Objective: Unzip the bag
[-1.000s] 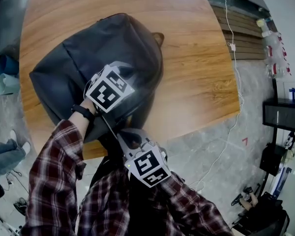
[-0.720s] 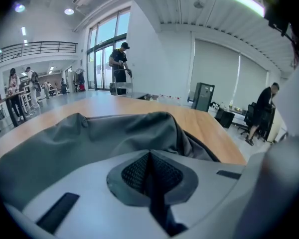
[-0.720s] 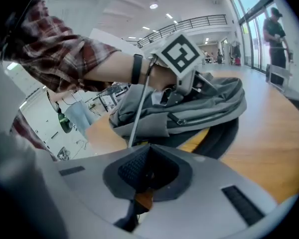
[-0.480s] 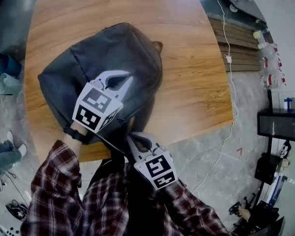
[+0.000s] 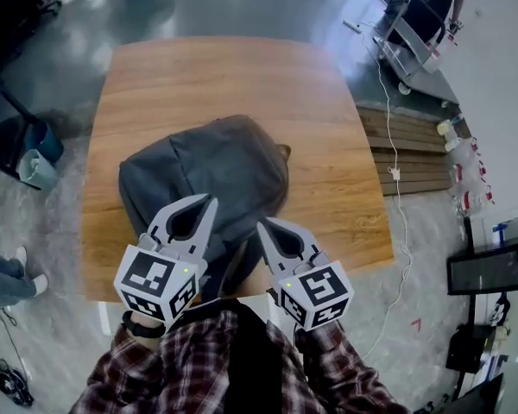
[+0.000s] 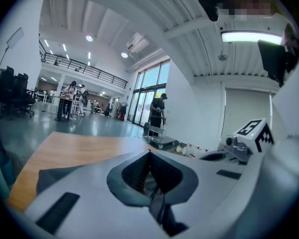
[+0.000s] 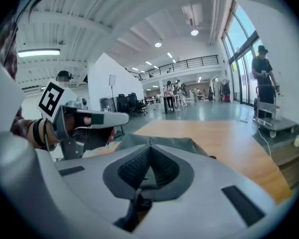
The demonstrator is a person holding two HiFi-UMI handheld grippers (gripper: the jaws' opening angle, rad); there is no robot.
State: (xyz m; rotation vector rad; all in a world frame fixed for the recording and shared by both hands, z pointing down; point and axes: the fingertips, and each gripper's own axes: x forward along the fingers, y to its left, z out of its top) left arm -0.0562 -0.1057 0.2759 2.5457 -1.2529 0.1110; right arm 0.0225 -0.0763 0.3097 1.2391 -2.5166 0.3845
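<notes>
A dark grey backpack lies on the wooden table, its zip closed as far as I can see. My left gripper is held above the bag's near side, jaws together with nothing between them. Beside it, my right gripper hovers over the bag's near right corner, also shut and empty. The left gripper view looks level over the shut jaws, with the bag low at the left. In the right gripper view the shut jaws point over the bag, and the left gripper shows at the left.
A white cable trails over the floor right of the table, beside wooden slats. A teal bin stands at the left. A person with a cart and several chairs are far off in the hall.
Both grippers have drawn back off the bag toward me and risen. The left one was on top of the bag. The head view now takes in the whole table.
</notes>
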